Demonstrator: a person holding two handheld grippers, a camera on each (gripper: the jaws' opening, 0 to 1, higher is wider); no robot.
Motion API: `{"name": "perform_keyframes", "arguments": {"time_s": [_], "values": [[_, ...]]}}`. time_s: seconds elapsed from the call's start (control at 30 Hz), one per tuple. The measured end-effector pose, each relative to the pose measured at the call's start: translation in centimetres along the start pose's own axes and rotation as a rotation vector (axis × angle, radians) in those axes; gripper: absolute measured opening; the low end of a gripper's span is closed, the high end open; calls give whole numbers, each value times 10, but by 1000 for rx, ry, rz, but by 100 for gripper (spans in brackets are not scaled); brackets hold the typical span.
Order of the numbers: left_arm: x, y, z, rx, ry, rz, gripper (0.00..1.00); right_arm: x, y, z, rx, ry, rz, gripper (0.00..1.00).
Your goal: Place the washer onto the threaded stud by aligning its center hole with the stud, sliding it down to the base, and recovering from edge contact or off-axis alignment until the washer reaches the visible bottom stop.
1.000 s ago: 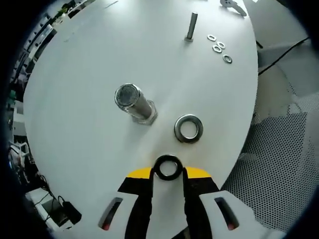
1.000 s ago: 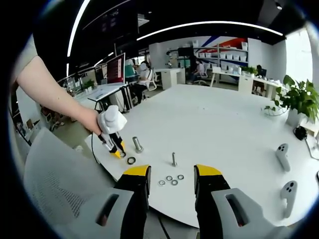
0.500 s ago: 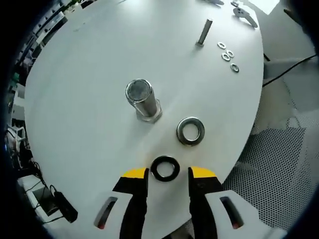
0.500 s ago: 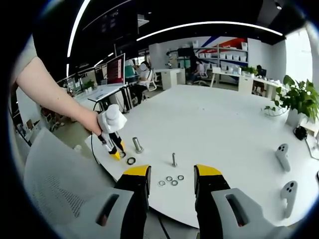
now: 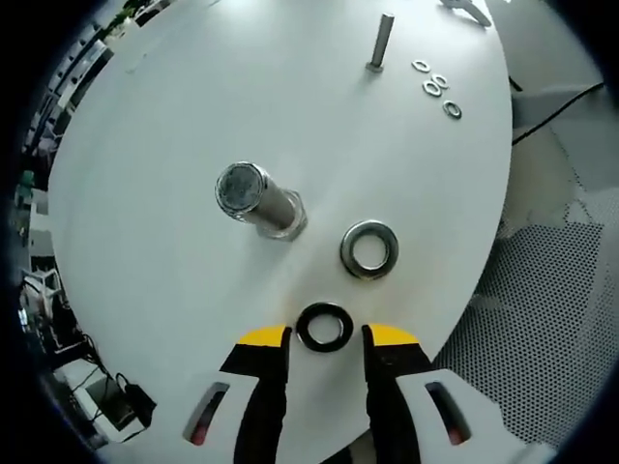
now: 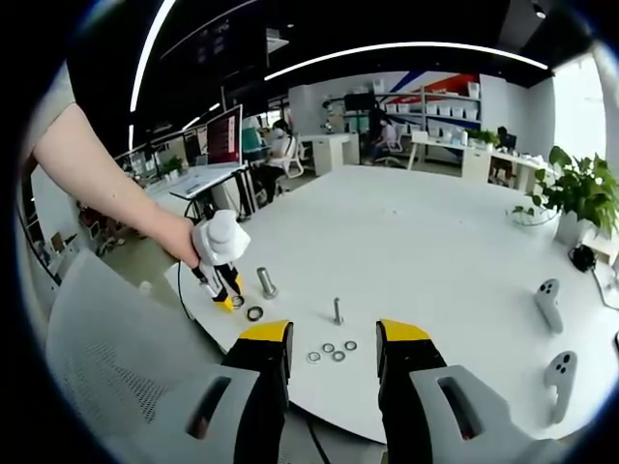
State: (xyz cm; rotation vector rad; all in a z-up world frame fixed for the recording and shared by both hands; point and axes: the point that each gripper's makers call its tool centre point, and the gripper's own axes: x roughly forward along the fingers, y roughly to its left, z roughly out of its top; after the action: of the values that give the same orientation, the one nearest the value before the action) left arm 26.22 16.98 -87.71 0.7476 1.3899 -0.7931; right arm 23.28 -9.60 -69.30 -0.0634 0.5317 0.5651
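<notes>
Where the left gripper [image 5: 325, 335] spreads its jaws, a black washer [image 5: 325, 327] lies loose between the tips on the table [image 5: 145, 242], a steel washer [image 5: 369, 247] beyond, stud [image 5: 256, 199] upright nearby; right gripper [image 6: 324, 333] open above small washers [image 6: 332, 349], thin stud [image 6: 338, 309] behind.

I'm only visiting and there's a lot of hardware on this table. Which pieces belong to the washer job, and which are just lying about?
For the job:
- black washer between the open left gripper
- large threaded stud
- silver washer

Probably lying about:
- thin bolt
- four small washers
- two white controllers
- potted plant
</notes>
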Motion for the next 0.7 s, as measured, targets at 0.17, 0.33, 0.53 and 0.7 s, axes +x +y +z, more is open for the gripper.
{"name": "perform_keyframes", "arguments": {"time_s": [0.17,0.33,0.53,0.7], "values": [[-3,1,-1,-26,-53,8,28,-1,0,1,0,-6,-3,36],[-1,2,0,-37,-100,14,23,0,0,1,0,-6,0,36],[-1,2,2,-41,-79,12,21,0,1,0,-2,-1,2,36],[-1,3,1,-41,-73,17,21,0,1,0,-3,0,3,36]]}}
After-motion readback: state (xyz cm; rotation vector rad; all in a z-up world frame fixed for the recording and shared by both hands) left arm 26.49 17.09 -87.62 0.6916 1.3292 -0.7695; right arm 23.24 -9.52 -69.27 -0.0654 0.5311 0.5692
